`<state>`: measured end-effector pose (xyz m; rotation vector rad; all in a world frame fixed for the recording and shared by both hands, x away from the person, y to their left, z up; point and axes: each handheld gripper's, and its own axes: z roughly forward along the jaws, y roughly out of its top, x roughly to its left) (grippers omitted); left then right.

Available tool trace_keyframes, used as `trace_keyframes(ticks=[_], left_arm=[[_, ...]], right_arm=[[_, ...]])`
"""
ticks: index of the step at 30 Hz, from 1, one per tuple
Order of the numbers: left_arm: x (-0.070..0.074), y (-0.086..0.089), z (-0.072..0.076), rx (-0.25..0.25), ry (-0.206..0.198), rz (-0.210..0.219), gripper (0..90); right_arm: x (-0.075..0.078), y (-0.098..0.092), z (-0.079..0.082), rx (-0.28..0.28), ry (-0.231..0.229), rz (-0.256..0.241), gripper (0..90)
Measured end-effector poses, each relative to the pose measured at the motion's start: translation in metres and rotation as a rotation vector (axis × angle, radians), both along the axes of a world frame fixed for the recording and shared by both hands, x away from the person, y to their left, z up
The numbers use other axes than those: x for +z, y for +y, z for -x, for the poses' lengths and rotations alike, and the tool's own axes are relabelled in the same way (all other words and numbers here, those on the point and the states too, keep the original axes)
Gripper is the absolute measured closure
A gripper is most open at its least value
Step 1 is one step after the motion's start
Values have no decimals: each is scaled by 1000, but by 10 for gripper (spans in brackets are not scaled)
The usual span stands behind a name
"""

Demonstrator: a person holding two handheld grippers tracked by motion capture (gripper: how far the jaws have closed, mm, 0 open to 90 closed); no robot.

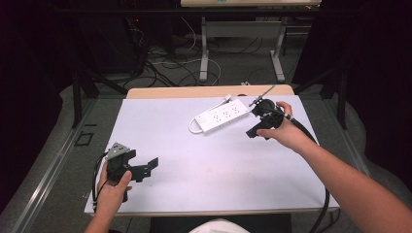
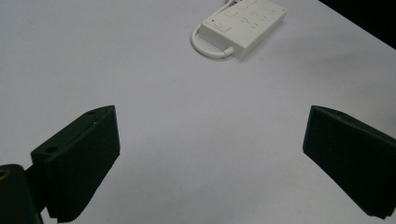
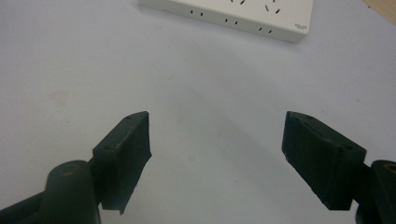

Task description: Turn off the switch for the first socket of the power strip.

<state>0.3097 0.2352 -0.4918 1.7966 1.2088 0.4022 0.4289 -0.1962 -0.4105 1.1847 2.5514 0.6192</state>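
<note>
Right claw [image 1: 260,127] hovering at the far right of the bench [image 1: 204,170], jaws spread wide, gripping nothing, just beside the white power strip [image 1: 221,116]. Left claw [image 1: 145,167] waiting near left, equally wide and empty. Judging progress: nothing plugged in or moved, everything remaining. Seeing no containers anywhere.

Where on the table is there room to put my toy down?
Lots of room: the white table is bare in the middle, between the left gripper and the right gripper, and along the front edge. It is crowded only at the back right, by the power strip.
</note>
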Motion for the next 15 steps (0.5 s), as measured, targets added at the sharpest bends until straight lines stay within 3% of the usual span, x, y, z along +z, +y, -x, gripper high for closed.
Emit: trace_keyframes(ticks=[15], left_arm=[[0, 1, 0, 0, 1, 0, 37]], right_arm=[[3, 16, -22, 25, 25, -12, 304]])
